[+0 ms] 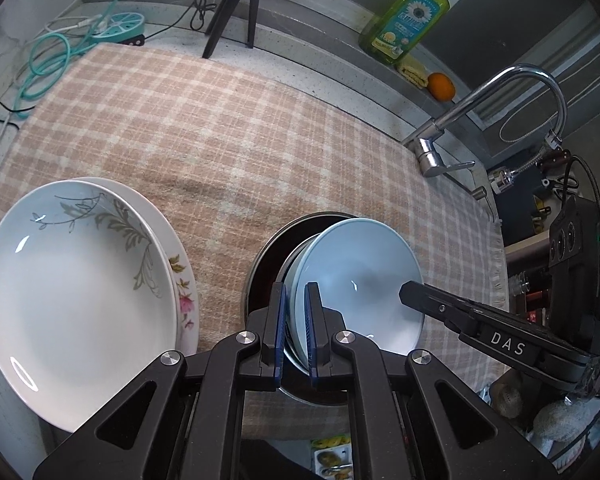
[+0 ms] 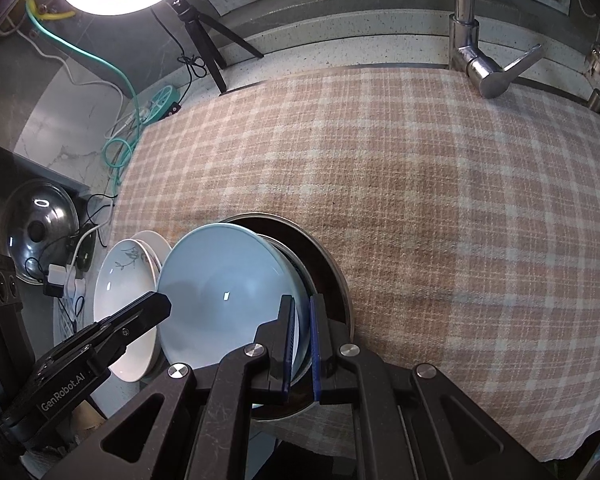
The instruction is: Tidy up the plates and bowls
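Both pairs of fingers closed on the rim of the pale blue bowl [image 1: 364, 280]: left gripper [image 1: 296, 328] on its left edge, right gripper [image 2: 302, 344] on the opposite edge, bowl tilted over a steel bowl nested in a dark metal-rimmed dish [image 1: 260, 268] on the checked cloth [image 1: 220, 132] covering the worktop. Glazed ceramic by the look: stiff, probably weighty, slippery, chippable, so best pinched deep on the rim and kept level. Just left, two stacked white plates [image 1: 76, 288]; faucet [image 1: 500, 104], soap bottle [image 1: 412, 16] and tripod [image 1: 240, 8] well apart, nothing blocking.
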The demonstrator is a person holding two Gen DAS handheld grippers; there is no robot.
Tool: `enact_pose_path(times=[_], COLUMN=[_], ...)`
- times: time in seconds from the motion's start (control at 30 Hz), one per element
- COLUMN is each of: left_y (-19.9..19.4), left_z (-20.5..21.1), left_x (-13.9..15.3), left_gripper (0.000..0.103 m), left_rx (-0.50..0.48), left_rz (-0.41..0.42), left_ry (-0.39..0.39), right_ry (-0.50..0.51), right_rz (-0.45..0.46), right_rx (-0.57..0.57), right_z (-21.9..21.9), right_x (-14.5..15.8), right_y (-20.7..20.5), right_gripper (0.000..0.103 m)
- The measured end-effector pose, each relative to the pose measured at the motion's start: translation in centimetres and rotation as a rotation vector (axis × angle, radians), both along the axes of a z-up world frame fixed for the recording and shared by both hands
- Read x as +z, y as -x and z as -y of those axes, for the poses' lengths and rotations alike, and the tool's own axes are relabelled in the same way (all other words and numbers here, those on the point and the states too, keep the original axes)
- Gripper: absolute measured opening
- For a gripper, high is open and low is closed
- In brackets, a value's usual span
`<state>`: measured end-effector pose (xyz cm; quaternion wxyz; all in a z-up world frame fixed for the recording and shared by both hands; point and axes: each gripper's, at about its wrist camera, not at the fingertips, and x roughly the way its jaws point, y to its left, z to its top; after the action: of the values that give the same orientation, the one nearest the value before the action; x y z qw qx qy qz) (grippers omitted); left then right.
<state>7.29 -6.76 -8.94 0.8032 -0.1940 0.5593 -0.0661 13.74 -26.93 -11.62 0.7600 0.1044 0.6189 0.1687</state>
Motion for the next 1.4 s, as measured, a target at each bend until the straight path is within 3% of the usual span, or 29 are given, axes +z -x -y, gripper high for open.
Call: enact_pose_path(times=[0.53,0.9,1.4], left_y=[0.0,0.4,1.7], left_z=[0.2,-0.1,-1.7], left_x=[-0.5,0.5,1.6], left_gripper=[0.007,0.01,0.01], left_rx=[-0.021,-0.016,0.032], left_rz=[-0.011,0.041,0.094], left_ry=[-0.023,-0.099,-0.152], right_ry=[-0.001,0.047,-0.015], right_rz=[0.005,0.098,0.192], right_rx=[0.04,0.084,0.04], right_z=[-0.3,0.0,1.9], right_x=[-0.4,1.1,3.0], right_y=[-0.1,0.3,1.8], right_gripper=[0.009,0.014,0.021])
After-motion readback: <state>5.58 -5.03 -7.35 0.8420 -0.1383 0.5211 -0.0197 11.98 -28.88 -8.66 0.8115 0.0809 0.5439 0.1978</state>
